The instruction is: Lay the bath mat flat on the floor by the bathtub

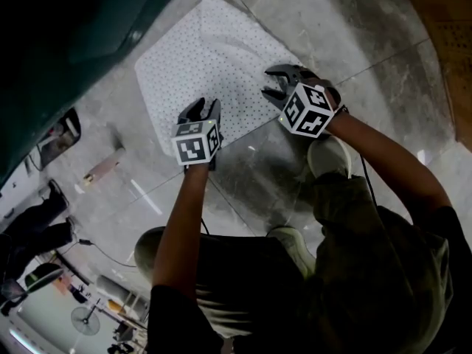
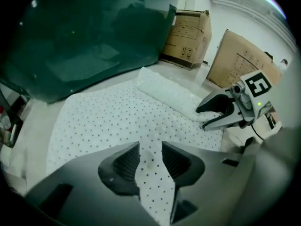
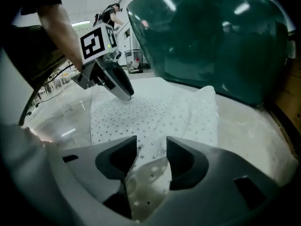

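Left gripper (image 1: 199, 109), at the edge of the bath mat (image 1: 214, 65) farthest from the bathtub (image 1: 66, 43): its jaws were pinched on a tuck of the dotted fabric. Right gripper (image 1: 270, 84), at that same edge: its jaws stood apart, with the mat's corner loose between them and the pads not pressing. The white mat lay on the grey floor (image 1: 354, 43) just beside the bathtub, with one raised fold near the right gripper. Cardboard boxes (image 2: 188, 32) stood beyond the bathtub's end.

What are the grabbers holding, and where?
The left gripper pinches the mat at its near edge. The right gripper is open and holds nothing.
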The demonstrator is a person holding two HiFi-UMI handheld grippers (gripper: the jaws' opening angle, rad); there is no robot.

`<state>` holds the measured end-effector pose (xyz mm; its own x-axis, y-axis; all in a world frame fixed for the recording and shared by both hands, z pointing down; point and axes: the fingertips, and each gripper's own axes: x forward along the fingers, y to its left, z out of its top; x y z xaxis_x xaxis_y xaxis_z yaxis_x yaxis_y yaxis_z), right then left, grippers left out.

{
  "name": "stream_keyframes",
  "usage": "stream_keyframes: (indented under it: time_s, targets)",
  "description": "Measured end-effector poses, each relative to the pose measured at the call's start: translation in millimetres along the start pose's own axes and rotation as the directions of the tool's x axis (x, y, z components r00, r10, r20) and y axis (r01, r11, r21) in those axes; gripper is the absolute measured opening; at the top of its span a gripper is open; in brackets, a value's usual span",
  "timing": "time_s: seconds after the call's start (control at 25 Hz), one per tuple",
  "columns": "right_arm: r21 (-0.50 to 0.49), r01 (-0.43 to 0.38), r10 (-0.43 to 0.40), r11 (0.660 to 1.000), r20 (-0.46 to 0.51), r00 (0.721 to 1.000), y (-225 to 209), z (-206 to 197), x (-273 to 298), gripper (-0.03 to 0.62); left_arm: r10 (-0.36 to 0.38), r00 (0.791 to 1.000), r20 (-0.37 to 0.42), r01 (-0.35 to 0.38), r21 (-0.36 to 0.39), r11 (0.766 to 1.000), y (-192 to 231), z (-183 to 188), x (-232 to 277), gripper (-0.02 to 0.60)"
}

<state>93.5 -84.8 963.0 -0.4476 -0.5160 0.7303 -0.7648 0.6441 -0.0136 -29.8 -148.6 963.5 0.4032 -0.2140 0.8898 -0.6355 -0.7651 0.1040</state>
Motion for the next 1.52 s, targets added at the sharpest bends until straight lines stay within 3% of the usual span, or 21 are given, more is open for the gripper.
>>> stream_keyframes:
  time_s: [0.16,0.32,0.52,0.68,0.8,0.88,1.04,1.4,1.52]
  targets:
    - [0.104,-0.056,0.046,0.993,0.093,0.995,-1,20,-11,0.221,-0.005,1.0,-0.003,0.005,-0.032,0.999,3,-5,3,0.161]
    - [0.183,-0.123,0.1,0.975,0.129,0.987,5,35,-15,0.228,-0.024,1.0,0.004,0.024,-0.024,0.999,-5,-5,3,0.161]
    - [0.189,-0.152,0.12,0.97,0.168,0.978,25,49,-12,0.227,-0.043,0.999,0.012,0.043,-0.015,0.999,-9,-6,1,0.161]
    - [0.12,-0.108,0.084,0.987,0.187,0.979,44,56,-13,0.227,-0.052,0.999,0.006,0.052,-0.011,0.999,-9,-9,-1,0.161]
    - [0.151,-0.096,0.063,0.984,0.207,0.976,48,63,-11,0.227,-0.05,0.999,-0.01,0.05,-0.015,0.999,-5,-17,-1,0.161]
    - [0.159,-0.062,0.035,0.985,0.168,0.985,45,57,-3,0.227,-0.048,0.999,-0.019,0.048,-0.017,0.999,-4,-22,-1,0.161]
    - [0.07,0.024,-0.027,0.997,0.041,0.999,32,37,22,0.227,-0.046,0.999,-0.019,0.046,-0.016,0.999,-5,-26,-3,0.161]
    - [0.019,0.014,-0.013,1.0,-0.019,1.0,33,36,52,0.23,-0.054,0.998,-0.012,0.053,-0.028,0.998,-3,-33,-13,0.161]
    - [0.035,-0.007,0.008,0.999,-0.003,1.0,30,38,50,0.163,-0.047,0.999,-0.008,0.047,-0.03,0.998,2,-34,-18,0.161]
